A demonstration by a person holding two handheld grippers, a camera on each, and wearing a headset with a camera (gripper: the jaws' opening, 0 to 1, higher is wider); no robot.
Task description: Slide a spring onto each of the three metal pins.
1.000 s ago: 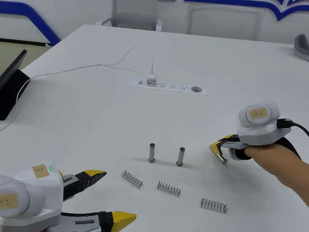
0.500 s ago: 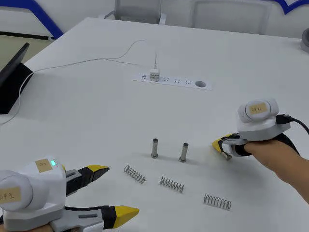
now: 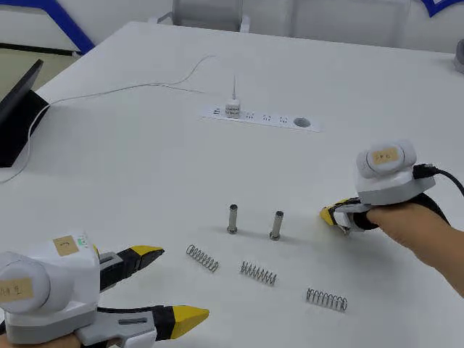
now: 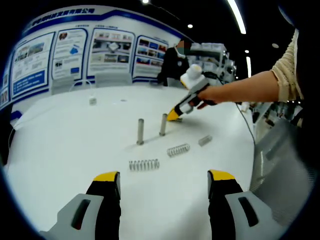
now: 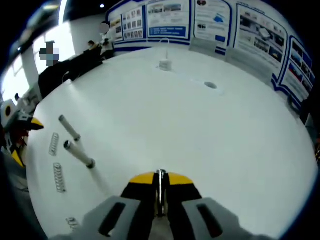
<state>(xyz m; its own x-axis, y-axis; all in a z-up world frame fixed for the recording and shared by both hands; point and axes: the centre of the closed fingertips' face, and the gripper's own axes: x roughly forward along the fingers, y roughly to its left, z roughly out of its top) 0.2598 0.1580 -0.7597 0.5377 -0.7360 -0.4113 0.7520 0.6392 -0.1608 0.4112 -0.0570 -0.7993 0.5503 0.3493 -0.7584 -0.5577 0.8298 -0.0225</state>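
A white table [image 3: 130, 167] is seen in the head view, with two pins [image 3: 232, 218] stood upright near the middle and three springs [image 3: 258, 272] laid just in front of them. In the left gripper view, the left gripper [image 4: 164, 175] is held wide open and empty. In the right gripper view, a third pin [image 5: 160, 197] is clamped in the closed right gripper [image 5: 160, 176].

A power strip [image 3: 261, 118] lies on a broad white table [image 3: 109, 167]. Its white cable [image 3: 130, 89] trails left towards a dark screen [image 3: 16, 119]. Beyond the strip stands a grey chair [image 3: 206, 10]. Farther back hang posters [image 5: 170, 17], under long ceiling lights [image 4: 236, 15].
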